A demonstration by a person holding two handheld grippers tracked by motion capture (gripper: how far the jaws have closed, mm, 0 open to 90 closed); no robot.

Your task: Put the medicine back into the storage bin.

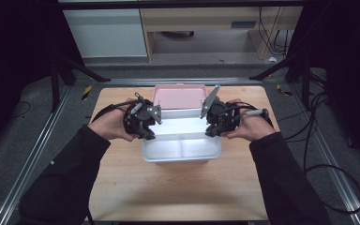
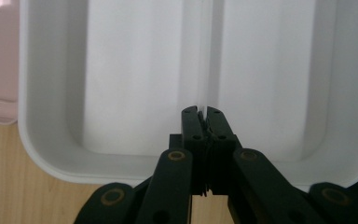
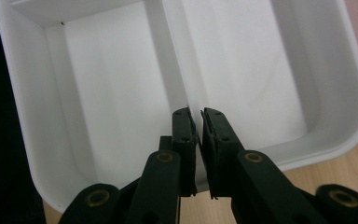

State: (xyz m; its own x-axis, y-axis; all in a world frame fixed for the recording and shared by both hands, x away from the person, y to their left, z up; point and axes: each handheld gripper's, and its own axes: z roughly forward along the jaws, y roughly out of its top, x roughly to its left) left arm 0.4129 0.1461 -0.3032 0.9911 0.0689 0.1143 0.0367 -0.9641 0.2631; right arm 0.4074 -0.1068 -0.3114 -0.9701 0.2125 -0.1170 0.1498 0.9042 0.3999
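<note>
The wooden surface (image 1: 178,187) carries a white two-compartment container (image 1: 182,149) sitting around its middle, a little toward the far edge, with a thin divider wall (image 2: 204,56) running across it between the two wells. Behind it, touching its far side and reaching to the far edge of the surface, lies a pink lid (image 1: 178,97), flat and open side up. The person's arms in dark sleeves come in from the near edge, one on each side of the container. The left claw (image 1: 149,133) sits at the container's left rim, and in the left gripper view (image 2: 203,115) its jaws are pressed together on the end of the divider wall, the thin white edge caught between the tips. The right claw (image 1: 210,131) sits at the right rim opposite; in the right gripper view (image 3: 196,116) its jaws stand close with a narrow slit between them, straddling the divider where it meets the rim, and I cannot tell whether they actually pinch it. Both wells of the container look bare and white inside.
</note>
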